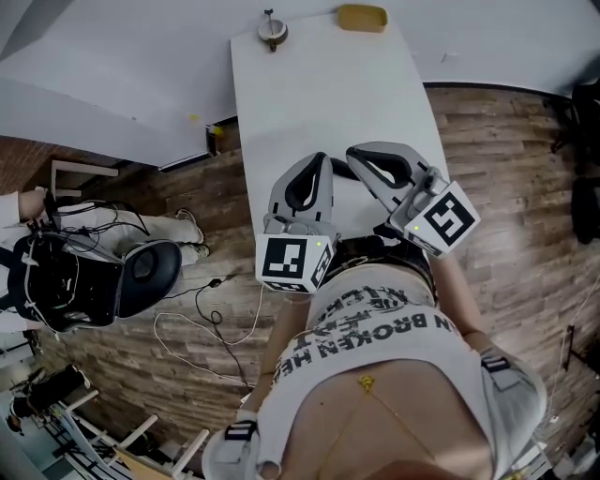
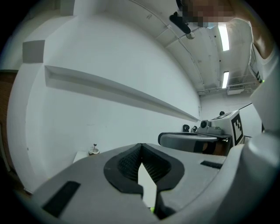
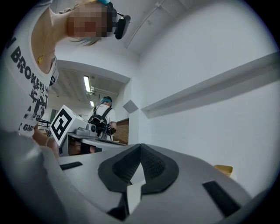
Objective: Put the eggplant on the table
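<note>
Listing both tools as empty at this moment: the left tool (image 1: 315, 161) was pressed together at its tips, with only a slit of white desk (image 1: 319, 84) showing behind the ridged pads and nothing between them. The right tool (image 1: 358, 155) was likewise closed tight on nothing. Both were held side by side, roughly level, close to the person's torso over the near end of the desk, tips near each other but apart. Desk contents were a small dish with an upright stem (image 1: 272, 31) at the far left corner and a tan, tray-like item (image 1: 362, 17) at the far right edge, with the long middle stretch bare. The eggplant appeared in no view; whether it lay in the tan item or off to one side could not be told. Step in hand, by judgement: finding and fetching the eggplant, with the task barely begun. Recommended handling was to locate it first and spread one tool wide before approaching. The grip should be taken across the thick middle with modest pressure, since smooth skin likely slips and bruises. It should be laid on its side on the bare centre, clear of dish and tray, and released only once it rested.
</note>
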The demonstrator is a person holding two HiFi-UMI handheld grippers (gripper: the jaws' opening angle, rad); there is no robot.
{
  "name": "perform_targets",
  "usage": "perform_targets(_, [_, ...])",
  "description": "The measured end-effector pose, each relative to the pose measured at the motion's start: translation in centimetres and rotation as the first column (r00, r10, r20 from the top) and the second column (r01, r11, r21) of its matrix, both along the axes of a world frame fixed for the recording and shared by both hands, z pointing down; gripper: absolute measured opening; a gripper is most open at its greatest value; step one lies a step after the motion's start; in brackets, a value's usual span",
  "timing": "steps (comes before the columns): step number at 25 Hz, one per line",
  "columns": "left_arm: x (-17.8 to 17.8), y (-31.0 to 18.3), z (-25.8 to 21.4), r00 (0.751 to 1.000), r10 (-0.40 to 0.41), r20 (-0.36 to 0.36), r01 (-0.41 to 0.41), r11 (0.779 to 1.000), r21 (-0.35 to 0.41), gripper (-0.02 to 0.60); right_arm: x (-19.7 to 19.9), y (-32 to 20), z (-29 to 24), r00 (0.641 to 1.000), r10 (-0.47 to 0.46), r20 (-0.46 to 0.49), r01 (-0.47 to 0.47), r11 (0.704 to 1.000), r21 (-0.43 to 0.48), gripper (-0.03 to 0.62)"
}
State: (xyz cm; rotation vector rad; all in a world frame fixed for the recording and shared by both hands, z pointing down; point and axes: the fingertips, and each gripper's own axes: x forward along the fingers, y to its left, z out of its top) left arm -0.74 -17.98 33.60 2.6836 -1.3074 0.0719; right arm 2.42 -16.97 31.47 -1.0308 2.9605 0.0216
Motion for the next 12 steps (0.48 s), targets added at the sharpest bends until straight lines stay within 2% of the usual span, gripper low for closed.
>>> perform_targets(12, [0.2,0.1,-2.0,1.0,0.026,-0.008,-0.026,0.998,0.05,-0.002,0.4,0.4,-3.5,0.999,0.013,0.048,-0.017,0.997,0.072,0.008])
